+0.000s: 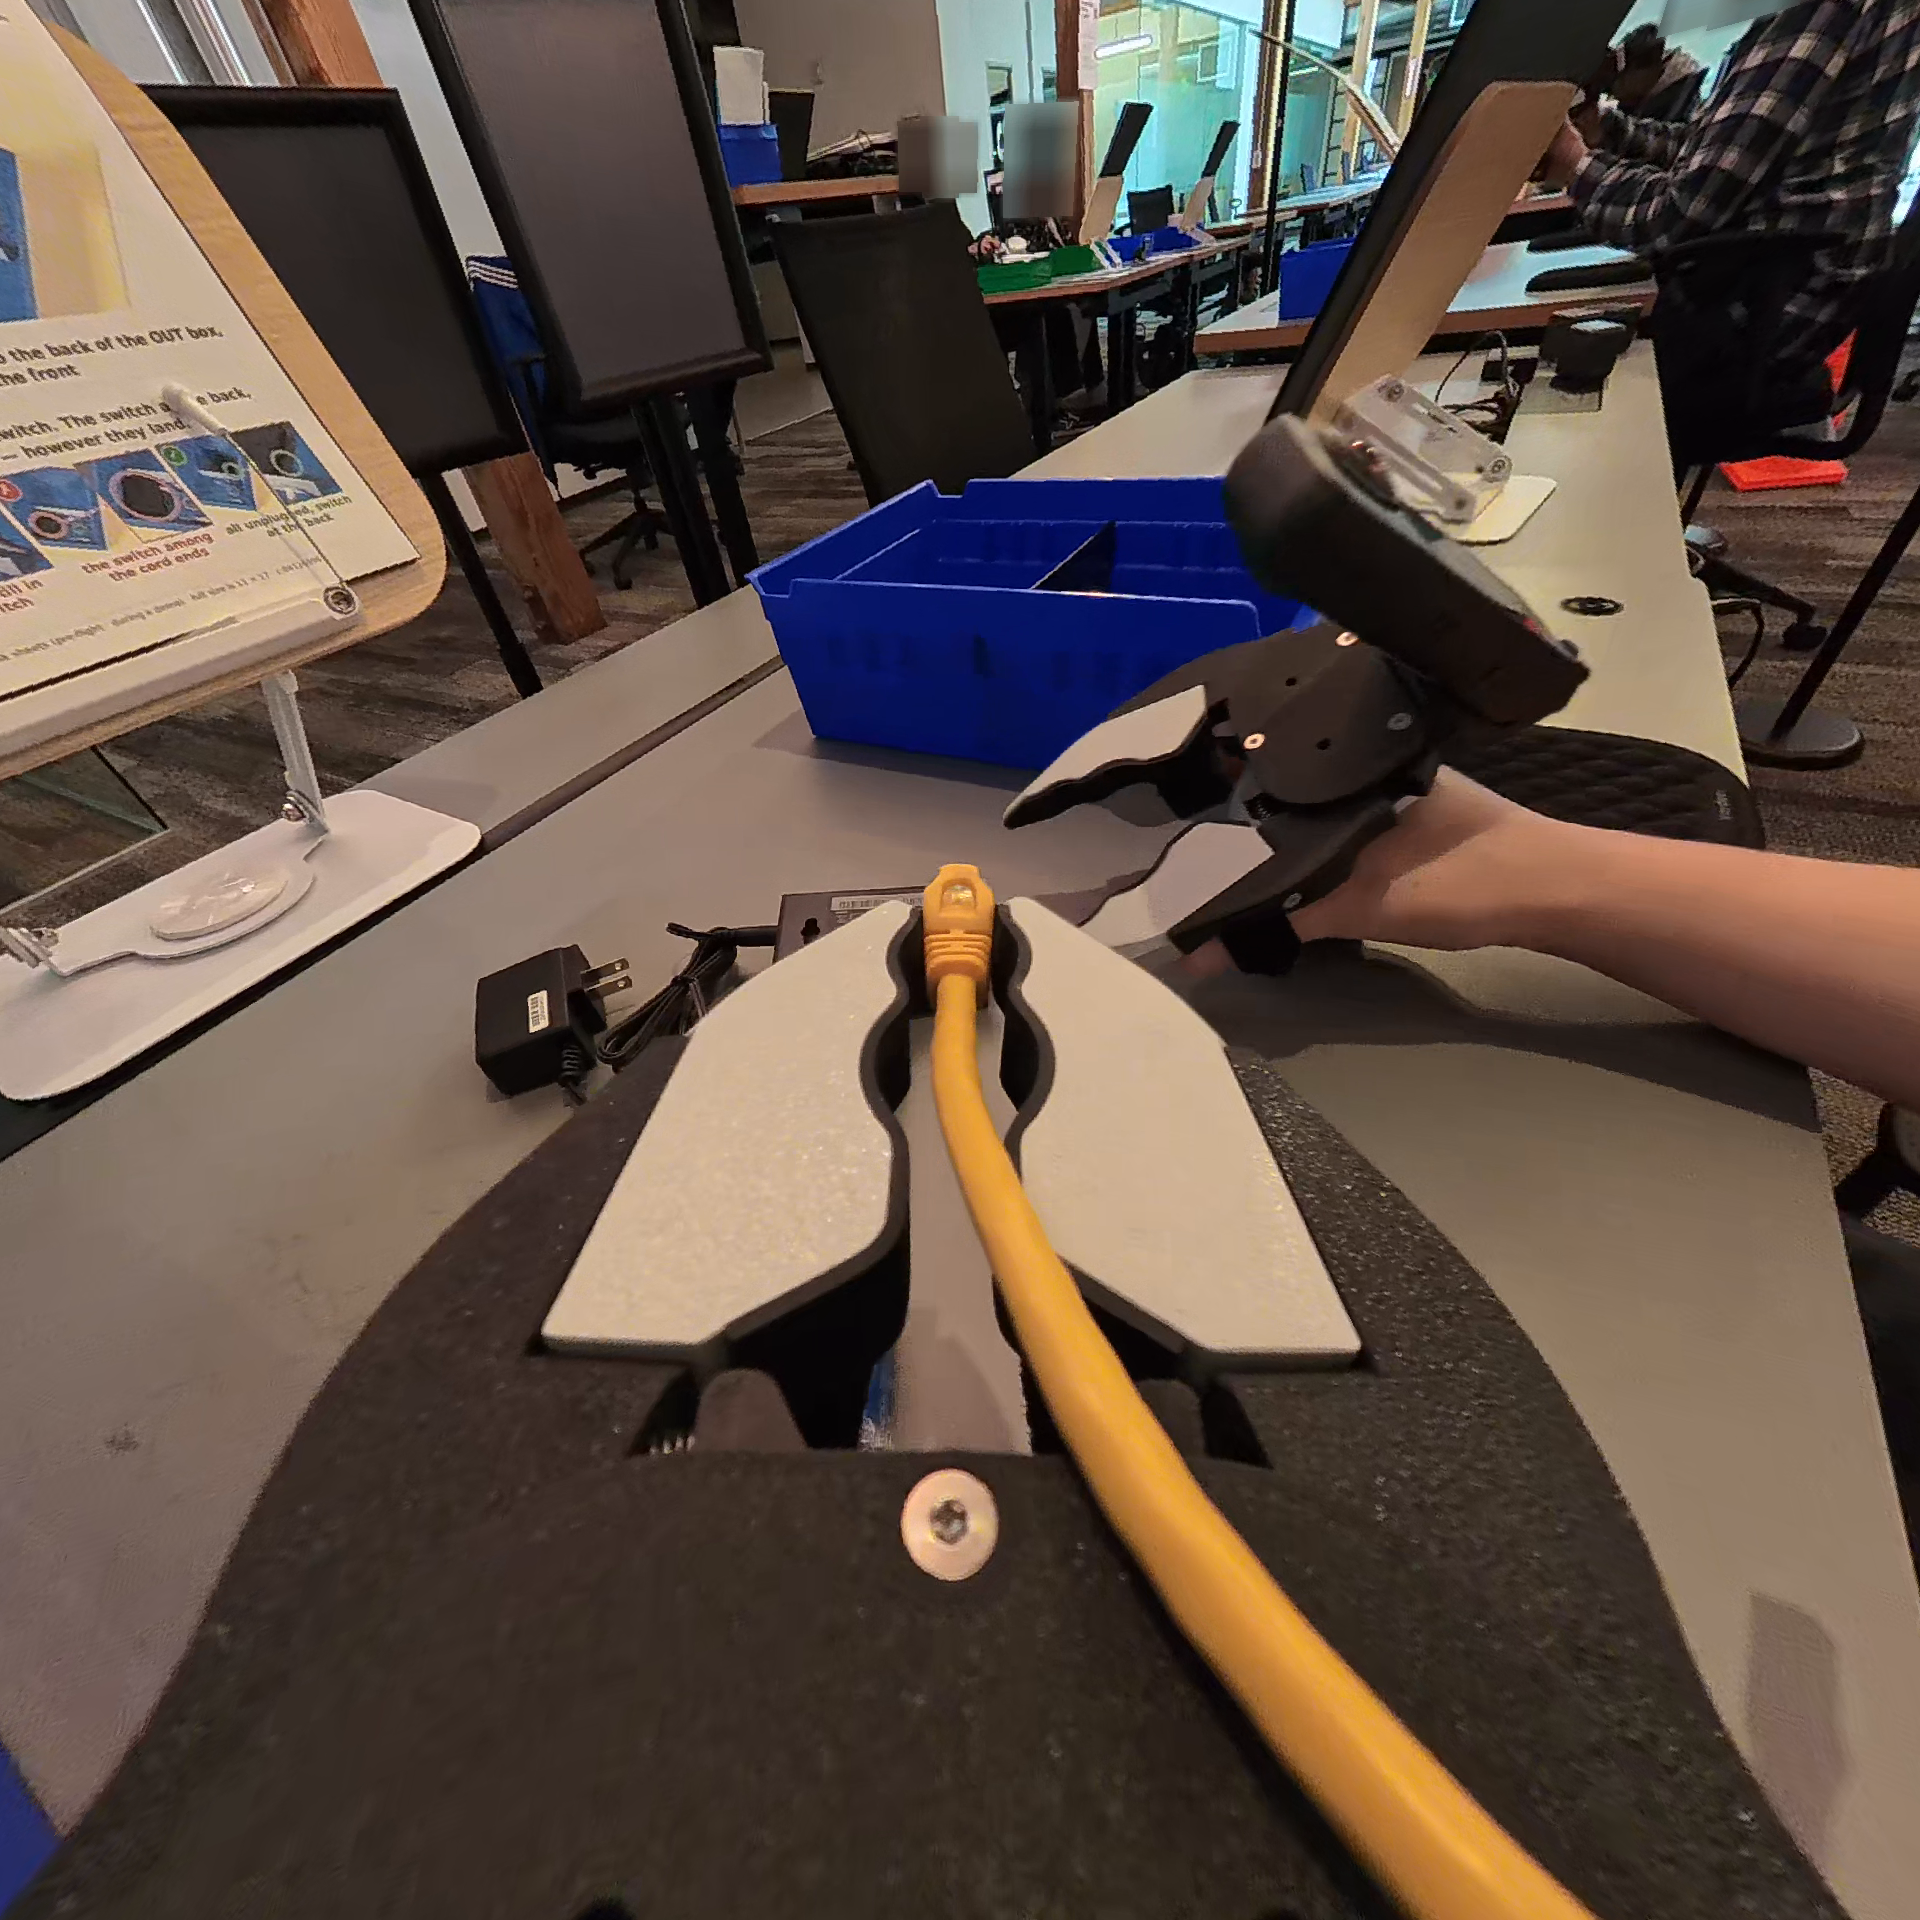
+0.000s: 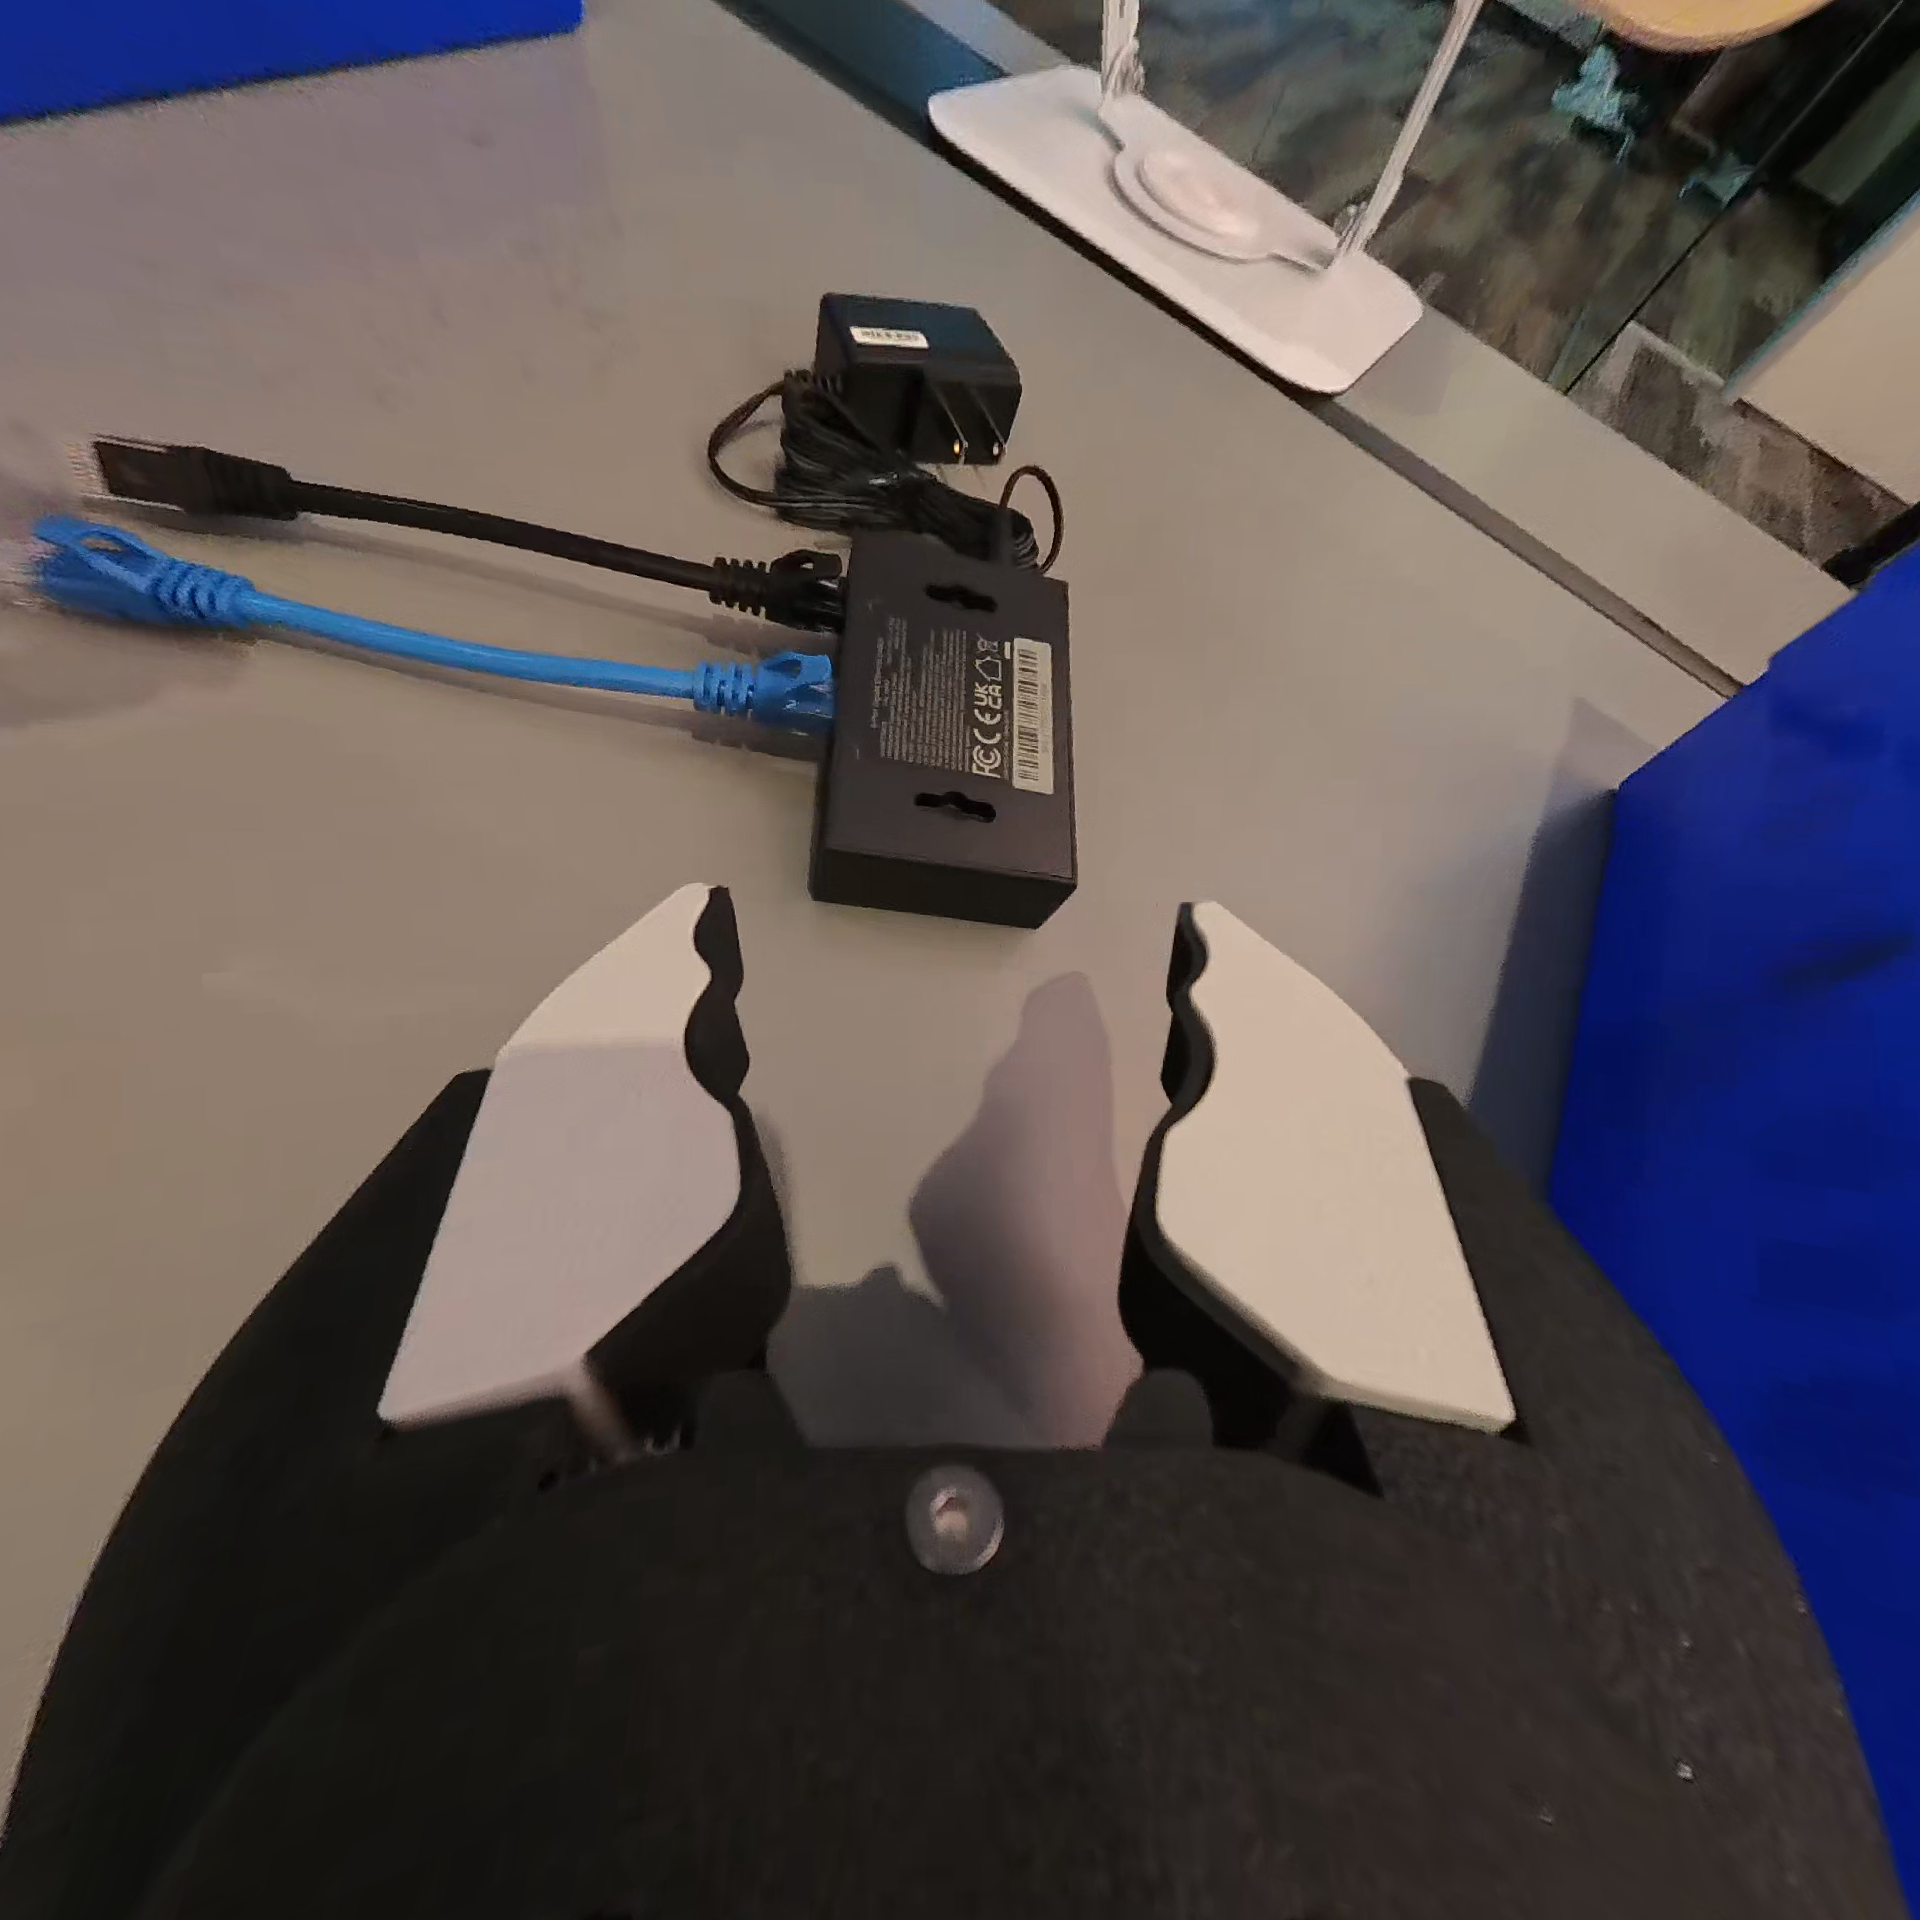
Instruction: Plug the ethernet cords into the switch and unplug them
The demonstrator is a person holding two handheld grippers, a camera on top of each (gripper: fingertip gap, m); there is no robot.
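My left gripper (image 1: pixel 958 920) is shut on the plug end of a yellow ethernet cord (image 1: pixel 958 935); the cord runs back between the fingers toward the camera. The black switch (image 1: pixel 847 916) lies on the grey table just beyond the fingertips. In the right wrist view the switch (image 2: pixel 951 727) lies bottom up, with a black cord (image 2: pixel 520 535) and a blue cord (image 2: pixel 468 649) plugged into its left side. My right gripper (image 2: pixel 951 914) is open and empty, just short of the switch's near end. It also shows in the left wrist view (image 1: pixel 1091 862), held by a hand.
A black power adapter (image 1: pixel 530 1013) with a coiled lead lies left of the switch; it also shows in the right wrist view (image 2: pixel 914 369). A blue bin (image 1: pixel 997 623) stands behind. An instruction board on a white stand (image 1: pixel 208 904) is at the left. Another blue bin (image 2: pixel 1766 1039) stands right of my right gripper. My hands' fingertips stand some 15 centimetres from each other. My right tips are roughly 5 centimetres from the switch (image 2: pixel 951 727).
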